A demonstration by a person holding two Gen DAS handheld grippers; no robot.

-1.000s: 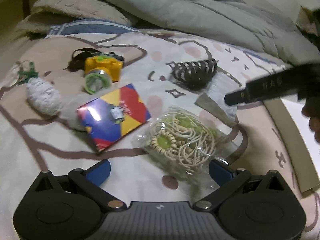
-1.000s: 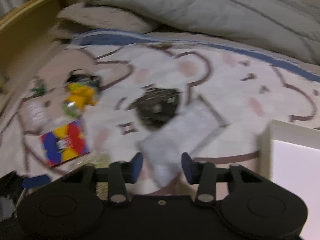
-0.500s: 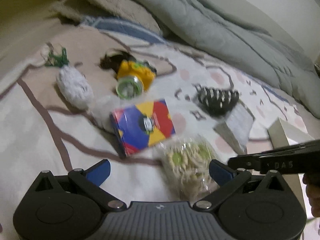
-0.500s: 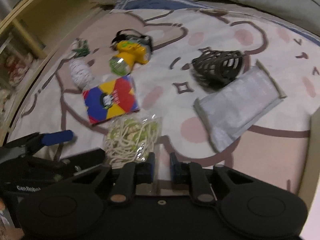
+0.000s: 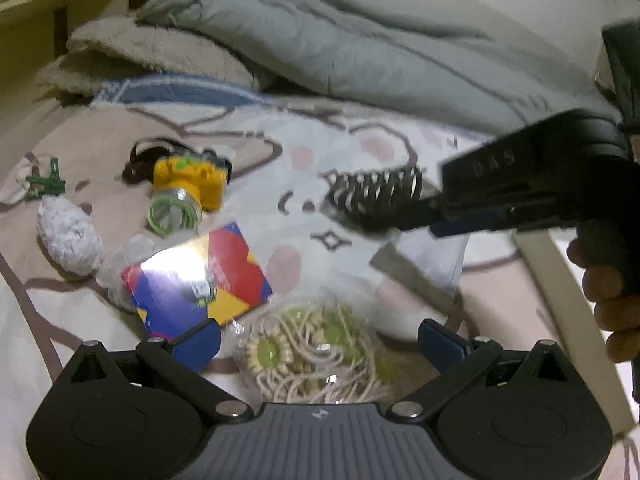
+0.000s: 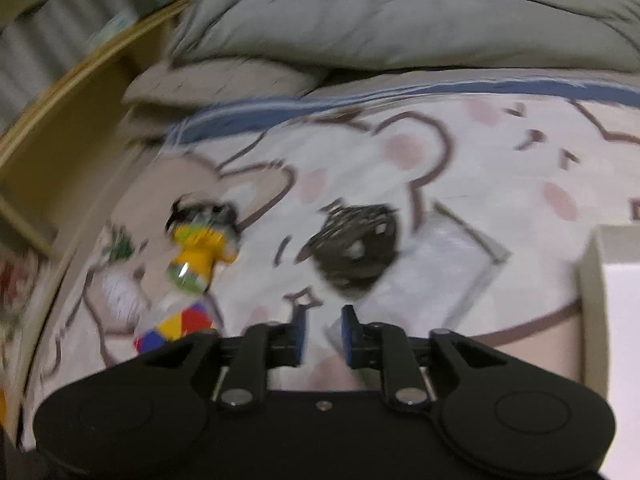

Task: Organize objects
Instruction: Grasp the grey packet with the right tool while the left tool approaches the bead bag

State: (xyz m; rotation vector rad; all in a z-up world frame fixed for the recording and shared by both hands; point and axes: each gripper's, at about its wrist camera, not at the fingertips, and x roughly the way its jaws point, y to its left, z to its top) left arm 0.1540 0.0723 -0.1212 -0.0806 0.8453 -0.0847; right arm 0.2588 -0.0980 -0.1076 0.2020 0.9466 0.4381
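Several objects lie on a cartoon-print bedsheet. In the left wrist view my left gripper [image 5: 320, 342] is open, its blue pads either side of a clear bag of beaded cord [image 5: 316, 354]. A colourful card box [image 5: 196, 280], a yellow toy camera [image 5: 188, 188], a white wrapped bundle [image 5: 68, 236], a black claw hair clip [image 5: 376, 194] and a silver pouch [image 5: 424, 264] lie beyond. In the right wrist view my right gripper [image 6: 323, 334] is narrowly open and empty, just short of the hair clip [image 6: 354, 248] and pouch [image 6: 444, 268].
A grey duvet [image 5: 360, 48] and a beige pillow [image 5: 148, 56] are piled at the back. A white box [image 6: 616, 320] stands at the right. A wooden bed frame [image 6: 60, 128] runs along the left. The right gripper body [image 5: 540, 184] crosses the left wrist view.
The right gripper has swung up and forward toward the hair clip and its jaws have parted slightly. The left gripper has closed in over the bag of beaded cord.
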